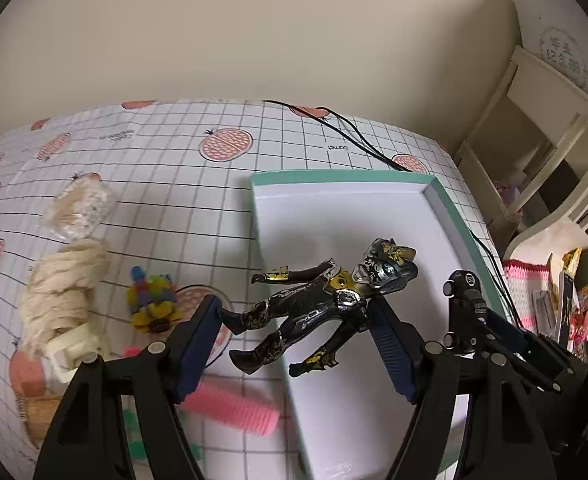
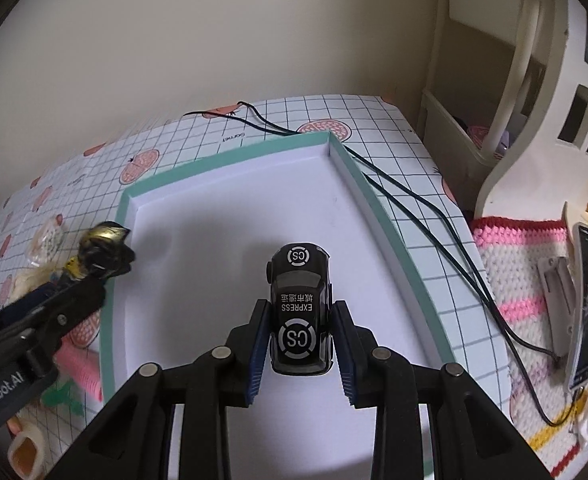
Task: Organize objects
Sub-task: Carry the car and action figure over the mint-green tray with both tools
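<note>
Grippers over tray

Tray (image 2: pixel 229 184), white with teal rim, rests on checked tablecloth (image 1: pixel 165 200); left gripper (image 1: pixel 298 344), jaws wide, brackets figure (image 1: pixel 318 304) at tray's left edge, contact unclear; right gripper (image 2: pixel 300 344) clamps black toy car (image 2: pixel 300 312) above tray interior.

1. Left gripper (image 1: pixel 296 344): black angular linkage arms, silver round pivot pins, dark blue ribbed finger pads (image 1: pixel 392 354).
2. Right gripper (image 2: pixel 300 350): identical black frame, silver pins, blue ribbed pads (image 2: pixel 344 356).
3. White lettering "enRobot.AI" visible on left gripper's body, seen from the right wrist.
</note>
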### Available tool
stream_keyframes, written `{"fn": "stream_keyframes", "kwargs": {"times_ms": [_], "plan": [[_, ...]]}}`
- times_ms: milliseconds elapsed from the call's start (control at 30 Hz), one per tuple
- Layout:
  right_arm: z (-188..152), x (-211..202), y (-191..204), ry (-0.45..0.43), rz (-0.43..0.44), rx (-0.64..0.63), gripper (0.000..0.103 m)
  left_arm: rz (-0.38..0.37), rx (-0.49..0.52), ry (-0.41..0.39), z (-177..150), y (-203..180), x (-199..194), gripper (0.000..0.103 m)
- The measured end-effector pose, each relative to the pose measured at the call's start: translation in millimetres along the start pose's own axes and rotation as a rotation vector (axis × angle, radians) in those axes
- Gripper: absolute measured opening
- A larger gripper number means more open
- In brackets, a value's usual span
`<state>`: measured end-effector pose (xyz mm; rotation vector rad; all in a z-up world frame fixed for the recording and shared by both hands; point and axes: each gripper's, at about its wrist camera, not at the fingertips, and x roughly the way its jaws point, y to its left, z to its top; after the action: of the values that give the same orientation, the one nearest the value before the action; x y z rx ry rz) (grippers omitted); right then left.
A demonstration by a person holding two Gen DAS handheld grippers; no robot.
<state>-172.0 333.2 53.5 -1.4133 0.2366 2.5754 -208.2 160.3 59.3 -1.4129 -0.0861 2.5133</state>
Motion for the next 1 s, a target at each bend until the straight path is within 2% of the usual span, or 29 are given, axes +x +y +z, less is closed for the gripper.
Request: {"fn": "stream_keyframes", "kwargs": {"times_ms": [267, 467, 767, 1000], "plan": [[9.4, 18.7, 3.4, 0.009, 0.007, -0.007, 0.033, 0.008, 0.022, 0.022, 5.5, -11.1, 22.8, 0.076], [10.5, 25.2, 5.5, 0.016, -0.003, -0.015, 0.033, 0.042, 0.054, -0.005, 9.8, -18.0, 29.3, 0.076], [11.6, 27.7, 2.5, 0.014, 0.002, -0.009, 0.033, 0.047, 0.072, -0.024, 12.1, -24.0, 28.5, 0.076], [12.2, 26.6, 2.0, 0.012, -0.001, -0.013, 0.033, 0.018, 0.059, 0.002, 7.9, -27.2, 31.5, 0.076]]}}
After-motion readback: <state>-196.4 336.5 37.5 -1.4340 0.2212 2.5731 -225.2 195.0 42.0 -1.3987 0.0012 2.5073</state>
